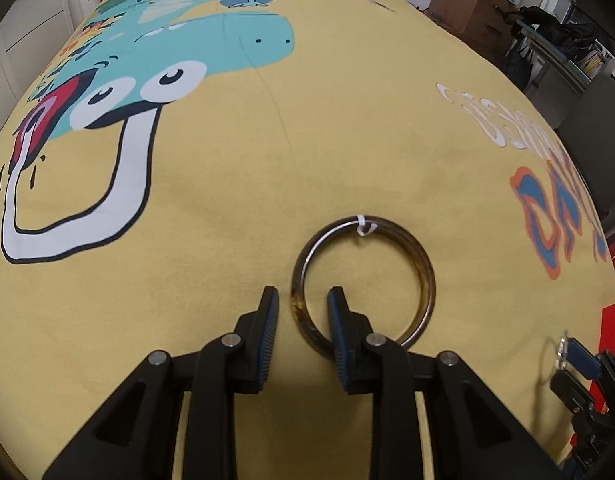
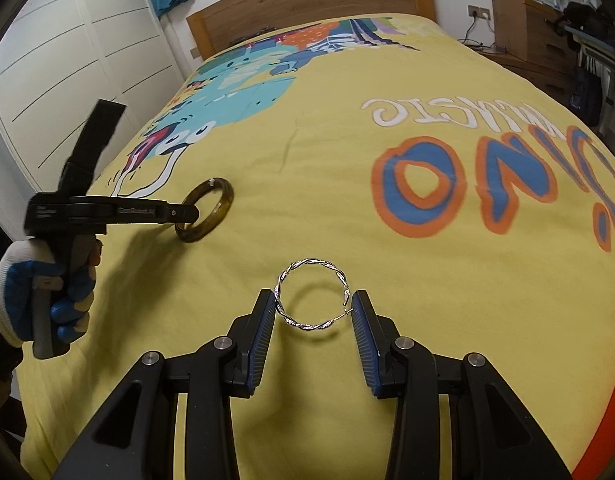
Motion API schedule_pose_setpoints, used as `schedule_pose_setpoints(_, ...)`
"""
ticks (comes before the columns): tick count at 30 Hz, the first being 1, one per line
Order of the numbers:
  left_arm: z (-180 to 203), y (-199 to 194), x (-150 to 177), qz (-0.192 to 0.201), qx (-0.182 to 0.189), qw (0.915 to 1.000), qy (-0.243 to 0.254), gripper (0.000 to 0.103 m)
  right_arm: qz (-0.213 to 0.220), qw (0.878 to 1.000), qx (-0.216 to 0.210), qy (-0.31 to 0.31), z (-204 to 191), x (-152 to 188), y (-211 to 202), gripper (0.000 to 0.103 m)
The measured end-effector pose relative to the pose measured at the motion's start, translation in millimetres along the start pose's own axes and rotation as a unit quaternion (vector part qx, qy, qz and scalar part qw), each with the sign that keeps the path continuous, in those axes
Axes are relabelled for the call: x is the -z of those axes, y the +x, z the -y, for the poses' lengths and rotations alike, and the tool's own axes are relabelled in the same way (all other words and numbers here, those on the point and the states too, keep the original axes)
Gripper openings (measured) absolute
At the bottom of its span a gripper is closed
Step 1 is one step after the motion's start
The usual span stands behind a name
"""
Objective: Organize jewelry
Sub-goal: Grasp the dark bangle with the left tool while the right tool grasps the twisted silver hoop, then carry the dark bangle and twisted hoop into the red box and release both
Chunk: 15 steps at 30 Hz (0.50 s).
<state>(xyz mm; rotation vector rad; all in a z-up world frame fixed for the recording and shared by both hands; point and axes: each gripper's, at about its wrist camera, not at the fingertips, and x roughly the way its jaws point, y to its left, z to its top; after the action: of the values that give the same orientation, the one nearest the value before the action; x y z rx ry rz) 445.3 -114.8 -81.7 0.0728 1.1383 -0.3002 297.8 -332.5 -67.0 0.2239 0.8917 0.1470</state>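
On the yellow bedspread [image 2: 347, 208] of the bed, a dark amber bangle [image 1: 363, 280] with a mottled brown rim and a small white tag at its far edge is being straddled by the left tongs [image 1: 303, 300], whose pads are not pressing on it; whether they touch its rim cannot be told. Nearer the foot, a thin silver hoop earring [image 2: 313, 295] of twisted wire is being clamped across its width between the blue pads of the right tongs [image 2: 313, 304], lifted above its shadow.
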Motion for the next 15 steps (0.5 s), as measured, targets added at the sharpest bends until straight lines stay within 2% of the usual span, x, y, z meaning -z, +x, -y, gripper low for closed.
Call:
schedule_pose_setpoints(3, 9.7, -0.9, 3.2, 0.001, -0.013, 0.9998, 0.011, 0.007, 0.000, 1.000, 0.003, 0.006, 4.8, 5.3, -7.7, 0.039)
schedule_pose_setpoints(9, 26.5, -17.6, 21.9, 0.004, -0.033, 0.9988, 0.037, 0.007, 0.004, 1.000, 0.006, 0.017, 6.9, 12.9, -22.6, 0.039)
schedule_pose_setpoints(15, 42.4, -50.9, 48.6, 0.009, -0.032, 0.9982, 0.050, 0.007, 0.012, 0.999, 0.010, 0.027, 7.9, 27.1, -53.4, 0.039)
